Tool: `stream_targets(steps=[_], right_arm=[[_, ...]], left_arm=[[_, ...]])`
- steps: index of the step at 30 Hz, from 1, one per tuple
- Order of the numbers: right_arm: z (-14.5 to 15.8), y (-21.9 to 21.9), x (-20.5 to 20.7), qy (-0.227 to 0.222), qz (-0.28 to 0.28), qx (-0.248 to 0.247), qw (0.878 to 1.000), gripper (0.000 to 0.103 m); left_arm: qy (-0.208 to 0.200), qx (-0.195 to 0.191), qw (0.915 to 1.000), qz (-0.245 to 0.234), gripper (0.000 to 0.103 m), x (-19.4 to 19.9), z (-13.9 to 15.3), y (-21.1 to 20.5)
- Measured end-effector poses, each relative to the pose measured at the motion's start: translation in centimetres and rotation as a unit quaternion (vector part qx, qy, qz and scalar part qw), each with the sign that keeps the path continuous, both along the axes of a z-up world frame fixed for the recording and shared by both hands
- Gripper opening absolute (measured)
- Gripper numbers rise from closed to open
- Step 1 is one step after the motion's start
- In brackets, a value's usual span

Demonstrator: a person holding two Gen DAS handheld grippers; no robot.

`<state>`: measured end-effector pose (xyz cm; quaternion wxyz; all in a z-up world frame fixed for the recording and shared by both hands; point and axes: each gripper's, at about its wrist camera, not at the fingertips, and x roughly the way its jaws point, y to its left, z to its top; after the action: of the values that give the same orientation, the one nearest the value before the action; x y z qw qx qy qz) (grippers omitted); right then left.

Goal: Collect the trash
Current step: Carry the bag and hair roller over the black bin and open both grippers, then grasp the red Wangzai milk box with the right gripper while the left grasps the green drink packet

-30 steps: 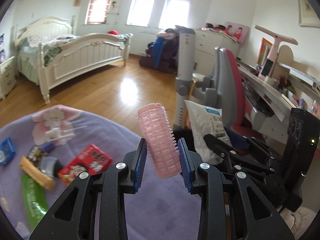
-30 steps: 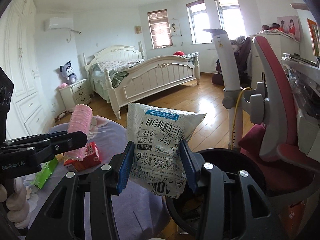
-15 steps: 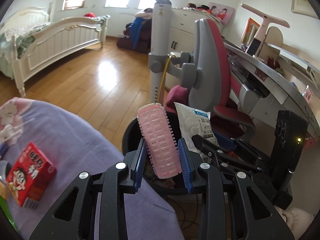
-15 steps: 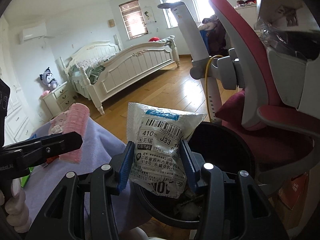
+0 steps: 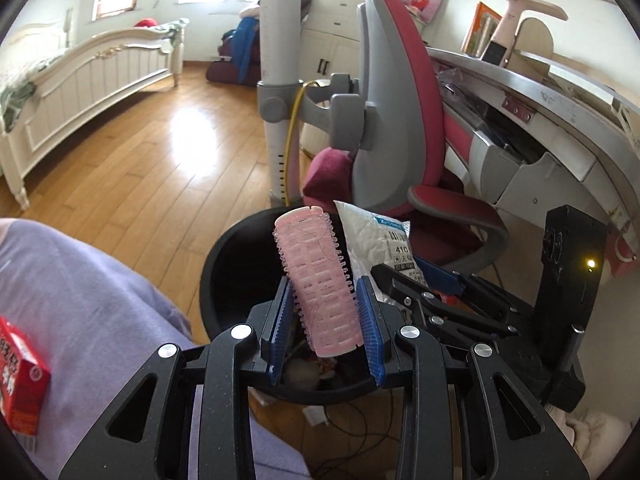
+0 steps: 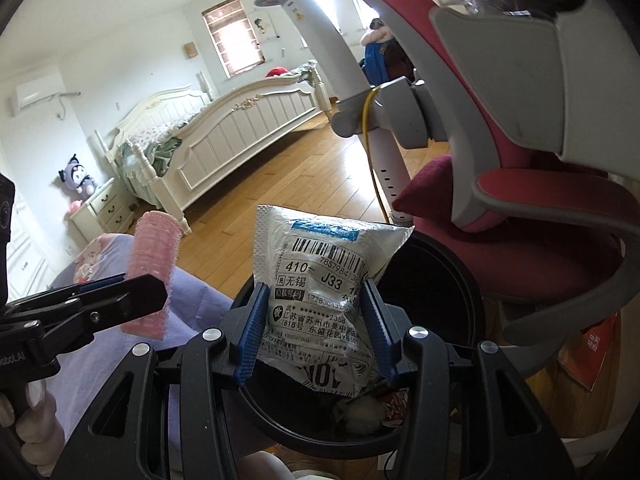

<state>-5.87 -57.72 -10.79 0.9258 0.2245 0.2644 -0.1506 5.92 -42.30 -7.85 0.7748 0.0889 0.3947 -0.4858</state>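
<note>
My left gripper (image 5: 325,322) is shut on a pink hair roller (image 5: 316,280), held upright over the near rim of a black trash bin (image 5: 224,264). My right gripper (image 6: 314,330) is shut on a white plastic shipping pouch (image 6: 320,280) with a barcode label, held over the same bin (image 6: 452,280). The roller also shows in the right wrist view (image 6: 152,276), left of the pouch. The pouch shows in the left wrist view (image 5: 376,240), right of the roller. Trash lies at the bin's bottom.
A purple-covered table (image 5: 80,300) lies left of the bin, with a red box (image 5: 20,376) on it. A red and grey desk chair (image 5: 400,120) and a white fan column (image 5: 280,80) stand behind the bin. A desk (image 5: 540,100) is at the right.
Both grippers have moved right, off the purple table, to above the black bin, each keeping its item. The other table litter has left the view.
</note>
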Motion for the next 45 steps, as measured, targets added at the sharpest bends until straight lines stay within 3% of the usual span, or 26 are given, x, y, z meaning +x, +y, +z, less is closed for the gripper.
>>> stream_targets(steps=[4,6,8,14,20,23,25,26,29,35,38,41,45], right_arm=[[-0.4,-1.1,-0.1,0.000,-0.005,0.007,1.000,0.051],[-0.5,-1.5,-0.3,-0.001,-0.010,0.016,1.000,0.062],[-0.7,-1.9,-0.3,0.000,-0.012,0.021,1.000,0.062],[-0.9,-1.4,-0.5,0.007,-0.004,0.023,1.000,0.063],[-0.2,1.0,0.2,0.009,0.037,0.015,0.999,0.063],[0.8,2.9,0.9,0.003,0.068,0.004,0.998,0.063],[1.6,4.3,1.4,-0.004,0.091,-0.005,0.996,0.073],[2.0,5.1,1.7,-0.008,0.103,-0.009,0.995,0.081],[3.4,7.7,2.8,-0.018,0.141,-0.017,0.990,0.090],[5.7,13.7,5.6,-0.017,0.230,-0.057,0.971,0.097],[6.3,17.1,7.2,0.003,0.270,-0.091,0.959,0.097],[6.5,20.0,9.0,0.025,0.310,-0.113,0.944,0.097],[6.0,23.2,11.2,0.041,0.353,-0.154,0.922,0.097]], left_arm=[[-0.005,0.006,1.0000,0.001,0.034,0.1,-0.2,-0.8],[-0.013,0.011,0.9998,0.011,0.042,0.1,-0.1,-1.0],[-0.015,0.004,0.9998,0.015,0.060,0.2,0.2,-0.9],[-0.025,-0.003,0.9993,0.027,0.061,-0.1,1.3,0.4],[-0.050,-0.014,0.9966,0.064,0.061,-0.6,3.7,4.7],[-0.066,-0.014,0.9913,0.113,0.061,-0.4,5.2,8.6],[-0.070,-0.018,0.9853,0.154,0.061,0.1,6.0,12.0],[-0.075,-0.017,0.9817,0.174,0.069,0.3,6.3,13.6],[-0.094,0.001,0.9666,0.239,0.073,0.8,6.8,18.9],[-0.088,0.036,0.9399,0.328,0.073,1.8,5.9,28.2],[-0.051,0.039,0.9323,0.356,0.073,2.6,4.4,31.7],[-0.028,0.046,0.9301,0.363,0.073,3.2,3.0,33.3],[0.001,0.056,0.9361,0.347,0.073,3.6,1.1,33.9]])
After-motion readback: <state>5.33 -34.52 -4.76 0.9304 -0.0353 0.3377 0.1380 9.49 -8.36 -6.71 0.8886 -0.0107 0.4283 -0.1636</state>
